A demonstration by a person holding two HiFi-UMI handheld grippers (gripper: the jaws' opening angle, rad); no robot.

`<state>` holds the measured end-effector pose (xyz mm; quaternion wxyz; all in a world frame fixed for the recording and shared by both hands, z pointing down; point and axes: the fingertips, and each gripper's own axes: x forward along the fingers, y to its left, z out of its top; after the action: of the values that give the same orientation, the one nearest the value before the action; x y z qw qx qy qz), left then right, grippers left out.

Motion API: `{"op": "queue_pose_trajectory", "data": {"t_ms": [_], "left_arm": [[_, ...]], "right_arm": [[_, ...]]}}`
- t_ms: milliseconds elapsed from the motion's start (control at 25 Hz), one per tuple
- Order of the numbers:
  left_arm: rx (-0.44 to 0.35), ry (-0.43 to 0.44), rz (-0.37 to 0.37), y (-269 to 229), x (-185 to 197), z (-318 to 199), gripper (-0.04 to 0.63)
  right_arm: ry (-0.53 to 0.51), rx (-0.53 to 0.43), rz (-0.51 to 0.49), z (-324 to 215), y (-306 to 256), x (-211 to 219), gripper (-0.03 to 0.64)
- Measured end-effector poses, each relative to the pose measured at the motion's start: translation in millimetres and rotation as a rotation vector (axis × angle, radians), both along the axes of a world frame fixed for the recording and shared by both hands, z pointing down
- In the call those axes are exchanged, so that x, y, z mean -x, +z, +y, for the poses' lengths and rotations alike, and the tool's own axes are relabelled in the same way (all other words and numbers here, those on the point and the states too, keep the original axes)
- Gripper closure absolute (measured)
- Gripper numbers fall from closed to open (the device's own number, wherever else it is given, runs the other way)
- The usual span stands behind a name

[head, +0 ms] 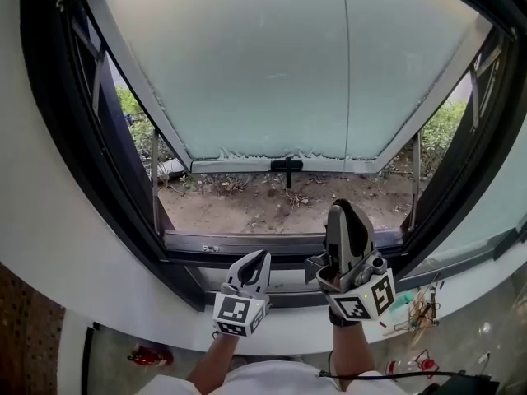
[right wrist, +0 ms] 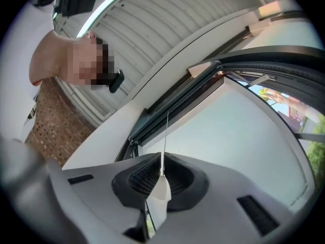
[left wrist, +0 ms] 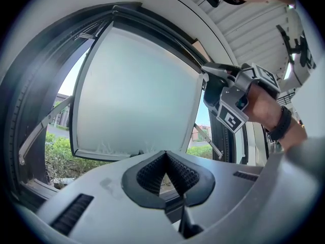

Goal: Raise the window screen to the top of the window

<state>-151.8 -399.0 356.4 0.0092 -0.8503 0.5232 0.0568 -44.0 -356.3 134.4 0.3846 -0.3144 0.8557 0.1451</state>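
White cord tab (right wrist: 160,189) clamped in right tool (right wrist: 162,160), head view hides it
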Motion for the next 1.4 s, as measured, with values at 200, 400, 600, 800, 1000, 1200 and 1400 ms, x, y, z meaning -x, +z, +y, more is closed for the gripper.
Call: {"op": "queue_pose_trajectory", "data": {"t_ms": [200,400,600,800,1000,1200,1400], "left_arm": [[-0.002,-0.006,0.010,-1,6,-2,0.595],[0.007,0.003,0.008,3,2,-5,0.594],[0.023,0.003,-0.004,7,-3,-13,0.594],[0.034,0.022,-0.013,11,-11,-12,0.594],[0.042,0.034,-0.012,14,-14,-13,0.594],[0.041,0.036,-0.007,14,-14,-14,0.594],[0.036,0.042,-0.011,14,-16,-13,0.594]], "right_arm": [[0.063,0.161,0.066,-20,53,-6,0.617],[0.259,0.499,0.414,-61,172,6,0.617],[0.337,0.588,0.549,-63,223,11,0.617],[0.331,0.613,0.548,-62,232,11,0.617],[0.327,0.614,0.540,-63,230,9,0.617],[0.323,0.603,0.538,-62,227,10,0.617],[0.315,0.601,0.533,-62,227,11,0.617]]}}
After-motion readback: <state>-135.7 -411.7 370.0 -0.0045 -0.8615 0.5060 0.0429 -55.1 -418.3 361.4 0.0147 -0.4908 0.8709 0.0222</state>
